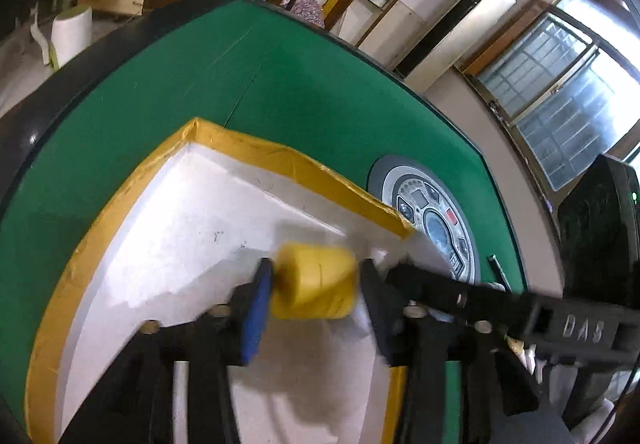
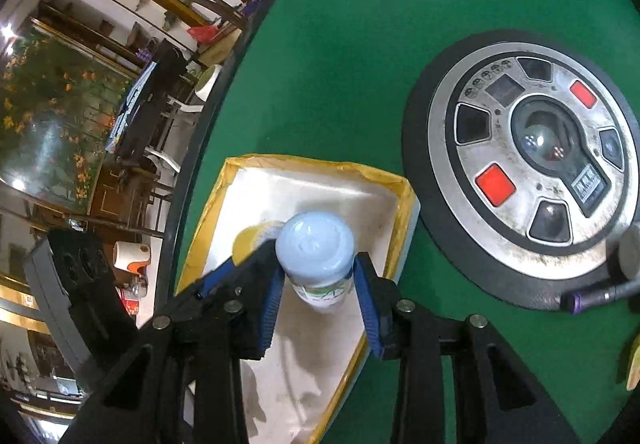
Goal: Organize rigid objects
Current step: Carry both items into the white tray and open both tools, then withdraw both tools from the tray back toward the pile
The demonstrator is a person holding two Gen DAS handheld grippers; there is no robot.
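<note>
My left gripper [image 1: 316, 284] is shut on a yellow cylinder [image 1: 314, 280], held on its side over the white tray with yellow-taped rim [image 1: 248, 152]. My right gripper [image 2: 318, 284] is shut on a small bottle with a pale blue cap [image 2: 316, 248], held above the same tray [image 2: 320, 180]. The yellow cylinder [image 2: 252, 238] and the other gripper show just left of the bottle in the right wrist view. The tray floor below is bare white.
The tray lies on a green felt table [image 1: 160, 92] [image 2: 340, 64]. A round silver control panel with red buttons [image 2: 532, 172] [image 1: 432, 216] sits in the table to the right of the tray. A purple-tipped cable [image 2: 592, 296] lies by the panel. Chairs and clutter stand beyond the table.
</note>
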